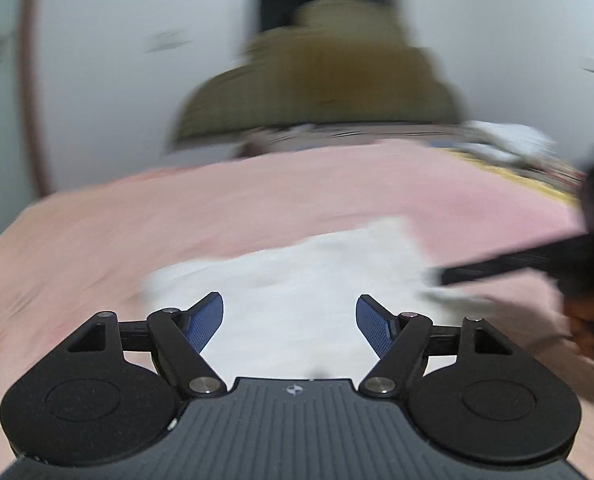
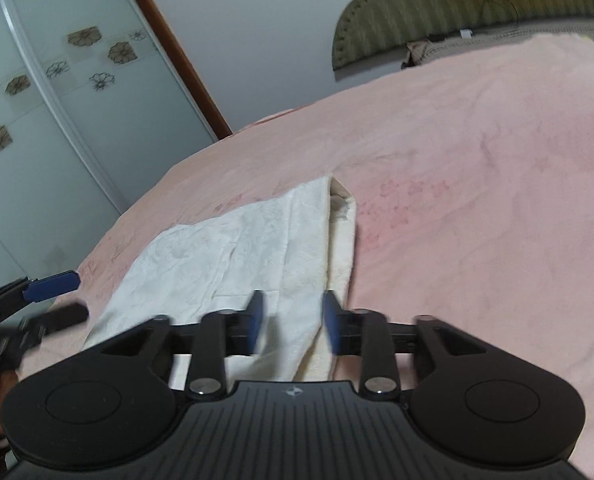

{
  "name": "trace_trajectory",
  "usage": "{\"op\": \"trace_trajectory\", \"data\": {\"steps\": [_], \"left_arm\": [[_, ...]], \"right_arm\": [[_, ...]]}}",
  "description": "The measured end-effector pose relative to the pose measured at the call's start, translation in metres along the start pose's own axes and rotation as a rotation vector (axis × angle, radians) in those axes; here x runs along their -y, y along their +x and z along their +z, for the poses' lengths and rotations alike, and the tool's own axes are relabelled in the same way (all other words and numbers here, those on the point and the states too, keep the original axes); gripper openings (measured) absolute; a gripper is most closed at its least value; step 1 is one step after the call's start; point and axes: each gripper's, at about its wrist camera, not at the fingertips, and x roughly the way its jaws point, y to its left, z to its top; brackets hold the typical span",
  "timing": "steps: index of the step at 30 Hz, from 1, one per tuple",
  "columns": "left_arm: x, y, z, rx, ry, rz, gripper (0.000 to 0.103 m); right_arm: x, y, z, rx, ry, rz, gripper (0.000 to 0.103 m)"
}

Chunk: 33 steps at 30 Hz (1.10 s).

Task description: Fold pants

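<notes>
White textured fabric pants (image 2: 233,248) laid folded near bed's left edge; both claws released, empty; top layer judged liable to slip if snagged.

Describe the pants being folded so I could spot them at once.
Find the big pink bedspread that covers the bed. Near its front edge lie the pants, a flat folded strip of creased white cloth. They are the only white thing on the pink.
</notes>
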Motion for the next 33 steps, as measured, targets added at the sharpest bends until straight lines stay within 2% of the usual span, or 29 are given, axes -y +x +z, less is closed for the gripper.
{"op": "trace_trajectory", "data": {"steps": [1, 4, 8, 10, 12, 16, 22, 30, 33], "left_arm": [[-0.014, 0.004, -0.002, -0.028, -0.045, 0.04, 0.077], [-0.043, 0.016, -0.008, -0.107, -0.127, 0.139, 0.077], [-0.054, 0.031, -0.011, -0.171, -0.125, 0.354, 0.077], [-0.059, 0.034, -0.012, -0.185, -0.134, 0.399, 0.077], [-0.063, 0.032, -0.01, -0.192, -0.152, 0.396, 0.077], [-0.065, 0.033, -0.011, -0.206, -0.168, 0.386, 0.078], [-0.066, 0.043, -0.014, -0.23, -0.208, 0.365, 0.081], [-0.066, 0.047, -0.013, -0.238, -0.21, 0.373, 0.083], [-0.073, 0.043, -0.012, -0.225, -0.259, 0.322, 0.083]], "right_arm": [[0.002, 0.0, -0.002, 0.006, 0.005, -0.012, 0.062], [0.001, -0.004, -0.002, 0.035, 0.006, -0.025, 0.062], [-0.022, 0.001, 0.0, 0.037, -0.124, -0.08, 0.063], [-0.03, 0.008, -0.001, 0.013, -0.187, -0.112, 0.065], [-0.029, 0.012, 0.0, -0.007, -0.2, -0.121, 0.066], [-0.013, 0.014, -0.002, -0.021, -0.128, -0.097, 0.066], [0.015, 0.012, -0.003, -0.03, 0.011, -0.011, 0.07], [0.017, 0.014, -0.002, -0.032, 0.017, 0.007, 0.072], [0.017, 0.014, -0.001, -0.042, 0.009, 0.02, 0.074]]}}
